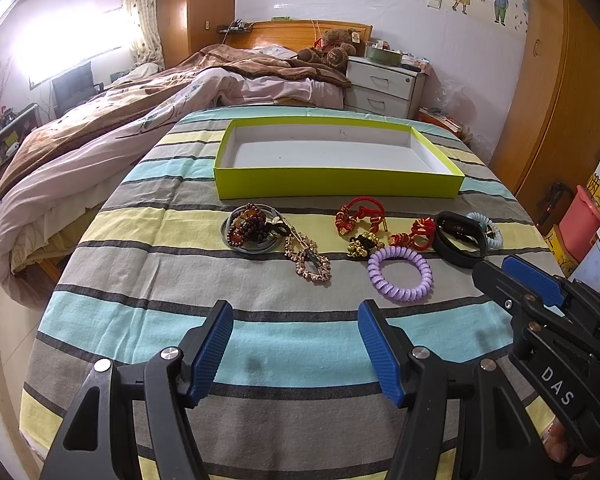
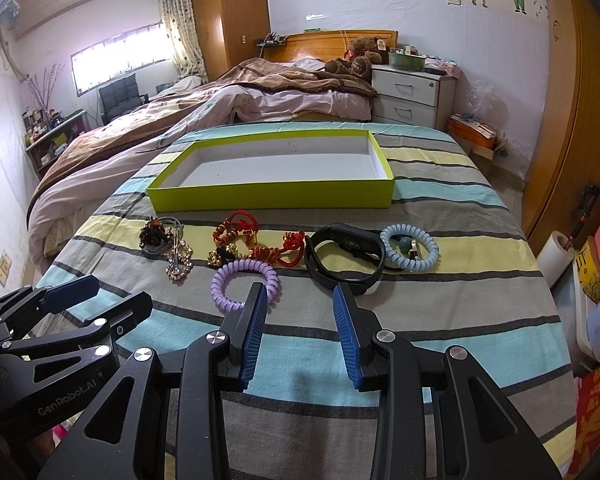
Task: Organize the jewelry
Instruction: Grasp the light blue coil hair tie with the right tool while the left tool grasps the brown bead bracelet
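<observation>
A row of jewelry lies on the striped cloth in front of an empty lime-green tray [image 1: 336,188] [image 2: 268,196]. From left: dark bead bracelets on a grey ring [image 1: 250,228] [image 2: 155,236], a gold chain bracelet [image 1: 308,260] [image 2: 179,262], red cord bracelets [image 1: 360,216] [image 2: 236,228], a purple coil band [image 1: 400,274] [image 2: 245,282], a black wristband [image 1: 460,238] [image 2: 344,258] and a pale blue coil band [image 1: 486,228] [image 2: 410,252]. My left gripper [image 1: 296,312] stands open, short of the row. My right gripper [image 2: 300,292] stands open beside the purple coil, holding nothing.
The cloth-covered table [image 1: 260,344] stands at the foot of a bed with rumpled blankets [image 1: 160,108]. A white nightstand [image 1: 384,84] is behind the tray. Boxes and bags [image 2: 596,264] crowd the floor at the right, by wooden wardrobes.
</observation>
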Available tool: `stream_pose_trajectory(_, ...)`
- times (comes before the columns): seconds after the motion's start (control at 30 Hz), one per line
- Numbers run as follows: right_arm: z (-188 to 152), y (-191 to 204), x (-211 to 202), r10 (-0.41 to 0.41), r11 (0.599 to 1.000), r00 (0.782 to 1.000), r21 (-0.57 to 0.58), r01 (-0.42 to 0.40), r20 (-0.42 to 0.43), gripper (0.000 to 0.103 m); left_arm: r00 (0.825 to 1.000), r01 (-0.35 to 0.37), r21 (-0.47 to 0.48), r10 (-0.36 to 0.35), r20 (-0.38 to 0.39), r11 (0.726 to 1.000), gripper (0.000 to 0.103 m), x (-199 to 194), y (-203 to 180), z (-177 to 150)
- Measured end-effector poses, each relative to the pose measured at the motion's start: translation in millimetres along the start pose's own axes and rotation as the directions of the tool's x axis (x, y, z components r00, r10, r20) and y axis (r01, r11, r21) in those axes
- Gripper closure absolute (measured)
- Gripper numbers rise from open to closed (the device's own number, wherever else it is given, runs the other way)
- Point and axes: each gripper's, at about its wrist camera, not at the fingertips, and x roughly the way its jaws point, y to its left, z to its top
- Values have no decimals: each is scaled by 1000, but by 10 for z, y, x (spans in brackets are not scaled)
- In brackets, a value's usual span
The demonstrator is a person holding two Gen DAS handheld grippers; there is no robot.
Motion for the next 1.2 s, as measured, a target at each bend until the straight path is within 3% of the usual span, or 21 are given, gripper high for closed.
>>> stream_pose_trajectory(0.5, 91, -341, 3, 36, 999, 999, 37, -37, 20, 67, 998, 62, -14, -62, -10, 998, 39, 86, 187, 143)
stream_pose_trajectory(0.6, 127, -521, 45, 1, 998, 1000, 58, -1, 11, 66, 996, 90, -43, -90, -16, 995, 39, 113, 313, 207)
stream_pose_trajectory(0.7, 150, -661, 142, -17, 997, 1000, 70, 19, -26, 50, 995, 93, -75, -95, -26, 993, 39, 165, 437, 260)
stream_pose_trajectory(1.0, 298, -1112, 369, -47, 989, 997, 138, 56, -68, 50, 993, 105, -117, -111, -48, 988, 39, 296, 581, 363)
stream_pose_trajectory(1.2, 341, -1388, 546, -11, 983, 992, 182, 34, -126, 50, 990, 114, -114, -122, -64, 987, 39, 389, 542, 425)
